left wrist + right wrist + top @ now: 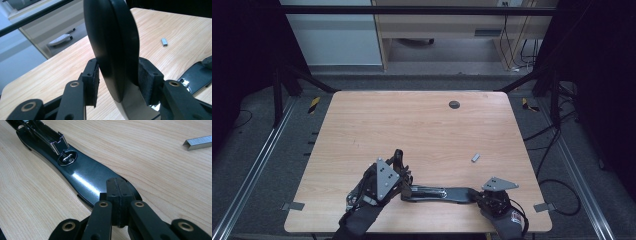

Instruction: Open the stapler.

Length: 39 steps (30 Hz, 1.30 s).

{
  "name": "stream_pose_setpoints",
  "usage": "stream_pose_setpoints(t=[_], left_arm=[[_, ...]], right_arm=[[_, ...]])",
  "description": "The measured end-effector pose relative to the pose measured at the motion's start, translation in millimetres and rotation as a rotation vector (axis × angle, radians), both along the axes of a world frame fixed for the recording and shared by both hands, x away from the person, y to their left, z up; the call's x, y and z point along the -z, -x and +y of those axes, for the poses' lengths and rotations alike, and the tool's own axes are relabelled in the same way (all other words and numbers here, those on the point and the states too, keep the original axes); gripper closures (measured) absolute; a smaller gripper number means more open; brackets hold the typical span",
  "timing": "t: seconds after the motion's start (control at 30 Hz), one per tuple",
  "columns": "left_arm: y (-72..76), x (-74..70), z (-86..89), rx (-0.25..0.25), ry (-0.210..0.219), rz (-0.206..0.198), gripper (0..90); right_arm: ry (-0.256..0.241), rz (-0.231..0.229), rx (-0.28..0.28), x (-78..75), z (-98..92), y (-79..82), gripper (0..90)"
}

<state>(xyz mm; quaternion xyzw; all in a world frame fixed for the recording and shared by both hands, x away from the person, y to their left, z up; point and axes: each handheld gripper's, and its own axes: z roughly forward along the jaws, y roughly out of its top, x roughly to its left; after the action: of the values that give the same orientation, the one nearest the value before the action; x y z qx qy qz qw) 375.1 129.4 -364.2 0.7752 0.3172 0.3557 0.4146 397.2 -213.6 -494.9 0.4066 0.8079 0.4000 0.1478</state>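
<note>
A black stapler [439, 192] lies swung open on the wooden table [412, 120], near the front edge. Its base [82, 175] lies flat, with the metal anvil [67, 158] and the staple channel [47, 137] facing up. My left gripper [117, 82] is shut on the stapler's black top arm [112, 45] and holds it upright; in the high view this gripper [400, 167] is at the stapler's left end. My right gripper [118, 192] is shut, pads together, with its tips resting on the base's near end; from above, that gripper [475, 195] is at the stapler's right end.
A short strip of staples [475, 158] lies loose on the table to the right of the middle, also in the left gripper view [164, 41] and the right gripper view [198, 142]. A dark round grommet [454, 104] sits near the far edge.
</note>
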Motion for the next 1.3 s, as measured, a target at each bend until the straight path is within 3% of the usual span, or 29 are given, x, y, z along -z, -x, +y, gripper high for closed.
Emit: stream_pose_setpoints(t=[0.1, 0.43, 0.67, 0.7, 0.87, 1.3], left_arm=[[-2.3, 3.0, 20.4, -0.012, 0.059, 0.035, 53.7], [-1.3, 5.7, 27.2, -0.018, 0.076, 0.035, 53.0], [-2.1, 11.7, 39.6, -0.040, 0.114, 0.029, 51.9], [-1.1, 13.6, 42.7, -0.052, 0.127, 0.045, 51.6], [0.7, 16.9, 48.2, -0.055, 0.146, 0.047, 50.9], [0.9, 22.2, 56.2, -0.070, 0.153, 0.053, 48.6]], right_arm=[[-0.003, 0.002, 0.001, 0.1, -0.2, -0.1, 90.0], [0.000, 0.005, 0.000, -0.3, -0.3, -0.1, 90.0], [0.004, 0.005, -0.003, -0.7, -0.3, -0.7, 90.0], [0.005, 0.005, -0.004, -0.8, -0.1, -0.7, 90.0], [0.005, 0.006, -0.003, -1.0, 0.1, -0.6, 90.0], [0.003, 0.007, -0.007, -1.0, 0.0, -1.1, 90.0]])
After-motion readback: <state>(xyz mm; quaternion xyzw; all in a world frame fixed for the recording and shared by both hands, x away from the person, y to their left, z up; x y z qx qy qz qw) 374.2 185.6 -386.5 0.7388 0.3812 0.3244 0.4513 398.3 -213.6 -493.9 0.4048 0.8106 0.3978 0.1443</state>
